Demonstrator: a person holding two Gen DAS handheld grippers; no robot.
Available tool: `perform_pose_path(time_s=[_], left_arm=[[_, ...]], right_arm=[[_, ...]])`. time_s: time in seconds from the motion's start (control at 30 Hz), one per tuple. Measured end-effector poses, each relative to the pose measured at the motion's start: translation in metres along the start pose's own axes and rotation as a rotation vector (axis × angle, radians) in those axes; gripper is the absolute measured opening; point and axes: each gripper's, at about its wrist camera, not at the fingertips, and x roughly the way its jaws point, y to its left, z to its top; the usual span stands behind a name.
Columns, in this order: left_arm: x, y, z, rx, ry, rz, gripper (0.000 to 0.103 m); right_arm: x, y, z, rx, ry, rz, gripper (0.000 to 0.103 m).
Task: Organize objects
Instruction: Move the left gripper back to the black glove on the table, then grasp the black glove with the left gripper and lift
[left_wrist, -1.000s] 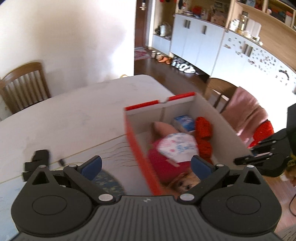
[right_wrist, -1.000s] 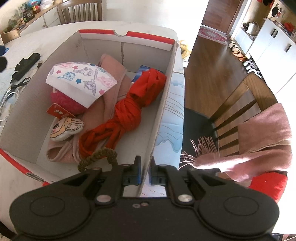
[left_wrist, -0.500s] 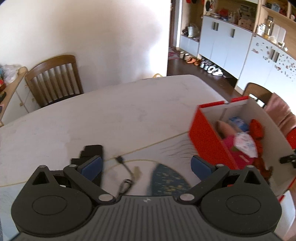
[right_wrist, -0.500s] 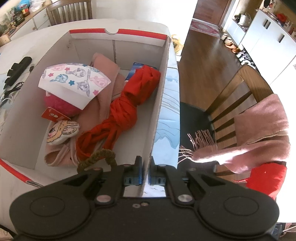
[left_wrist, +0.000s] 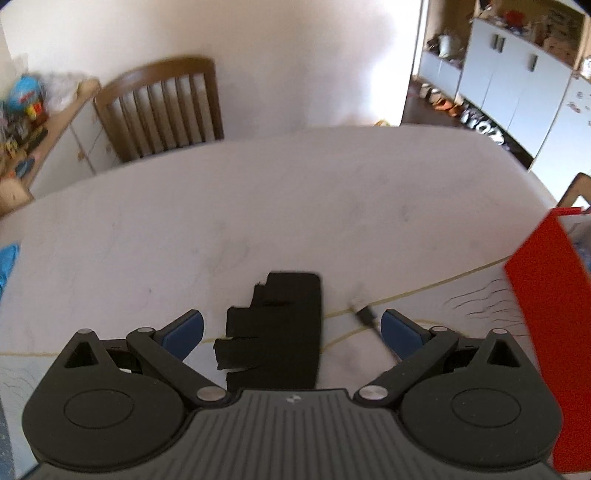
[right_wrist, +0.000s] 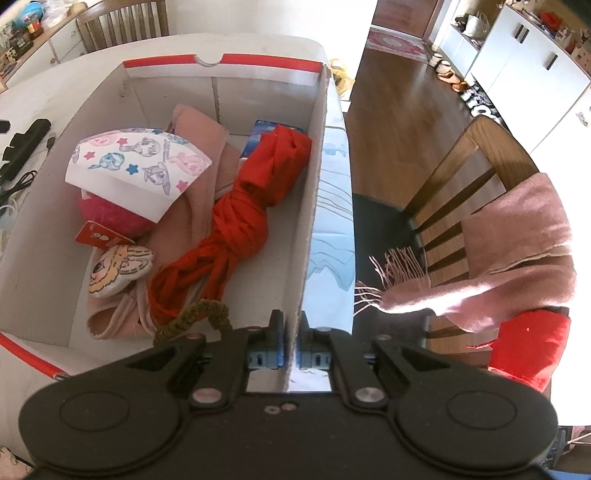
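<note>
Swung away from the box (left_wrist: 546, 332) since a second ago, left tongs (left_wrist: 291, 328) now over the counter (left_wrist: 258, 206), jaws spread wide with nothing pinched. Between the blue pads (left_wrist: 184, 330), a flat black notched object (left_wrist: 277, 332) lying on the counter; just right of it, a black cable end (left_wrist: 365, 314). Farther right, the box's red wall at the frame edge. Beyond the counter, a wooden chair (left_wrist: 162, 107).

Right tongs (right_wrist: 290, 354) unmoved, clamped on the box's right wall (right_wrist: 314, 199). Left of them, inside the box: a braided loop (right_wrist: 195, 314), a red knotted cloth (right_wrist: 236, 229), a cartoon plush (right_wrist: 118, 266), a patterned paper piece (right_wrist: 136, 162), pink fabric (right_wrist: 207, 147). Right of them, a chair draped with a pink scarf (right_wrist: 517, 251).
</note>
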Motion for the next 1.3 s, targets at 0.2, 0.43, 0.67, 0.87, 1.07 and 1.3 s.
perform_pose_path(time_s=[0.2,0.43,0.67,0.87,1.07,1.3], left_arm=[[0.043,0.010,-0.012,-0.023,0.080,-0.002,0.103],[0.066,0.013,-0.017,-0.026,0.122,0.017,0.103],[0.074,0.013,-0.019,-0.061,0.124,0.031,0.103],[0.077,0.015,-0.020,-0.102,0.118,0.040,0.100],[0.069,0.015,-0.017,-0.111,0.098,0.037,0.075],[0.057,0.016,-0.014,-0.151,0.093,0.031,0.031]], right_arm=[[0.001,0.001,0.002,0.005,0.013,-0.012,0.006],[0.003,0.002,0.003,0.009,0.023,-0.024,0.006],[0.003,0.003,0.003,0.010,0.026,-0.029,0.007],[0.003,0.003,0.002,0.011,0.026,-0.028,0.007],[0.002,0.002,0.001,0.010,0.024,-0.028,0.007],[0.001,0.002,-0.001,0.005,0.018,-0.032,0.006]])
